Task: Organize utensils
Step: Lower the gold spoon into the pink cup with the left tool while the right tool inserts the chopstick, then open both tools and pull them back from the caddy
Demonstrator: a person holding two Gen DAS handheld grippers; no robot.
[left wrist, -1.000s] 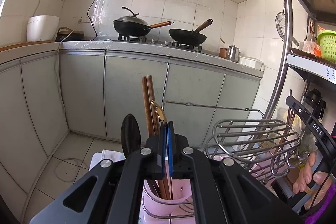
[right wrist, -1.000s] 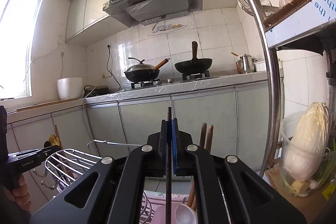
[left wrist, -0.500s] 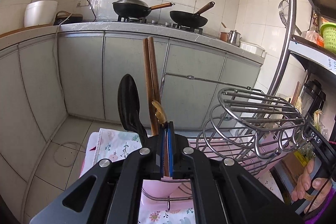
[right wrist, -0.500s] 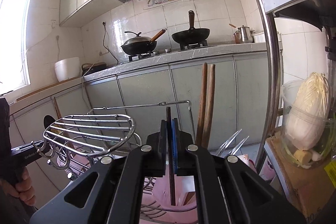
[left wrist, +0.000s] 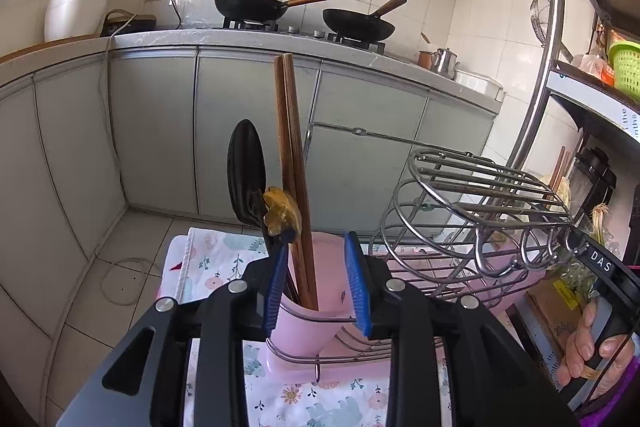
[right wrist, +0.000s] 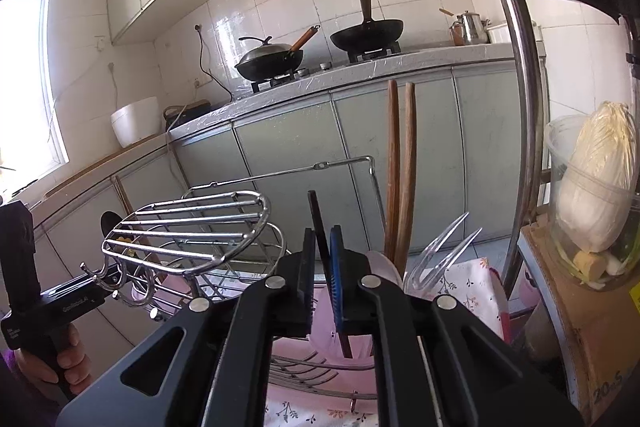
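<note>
In the left wrist view my left gripper (left wrist: 316, 283) is open over a pink utensil cup (left wrist: 308, 323) at the rack's left end. The cup holds two wooden chopsticks (left wrist: 290, 163), a black spoon (left wrist: 246, 171) and a utensil with a gold handle end (left wrist: 282, 213). In the right wrist view my right gripper (right wrist: 322, 279) stands slightly parted around a dark thin utensil (right wrist: 318, 231) that reaches down into another pink cup (right wrist: 332, 331). Two wooden chopsticks (right wrist: 400, 171) and clear plastic forks (right wrist: 444, 251) stand in that cup.
A chrome wire dish rack (left wrist: 472, 203) sits on a floral cloth (left wrist: 216, 263), also seen in the right wrist view (right wrist: 192, 227). A metal shelf pole (right wrist: 516, 131) and a jar with cabbage (right wrist: 592, 195) stand at right. Kitchen counter with woks (left wrist: 248, 3) is behind.
My left gripper has opened, leaving the gold-handled utensil in the cup. Both grippers have lowered toward the rack. The right jaws have parted slightly around the dark utensil.
</note>
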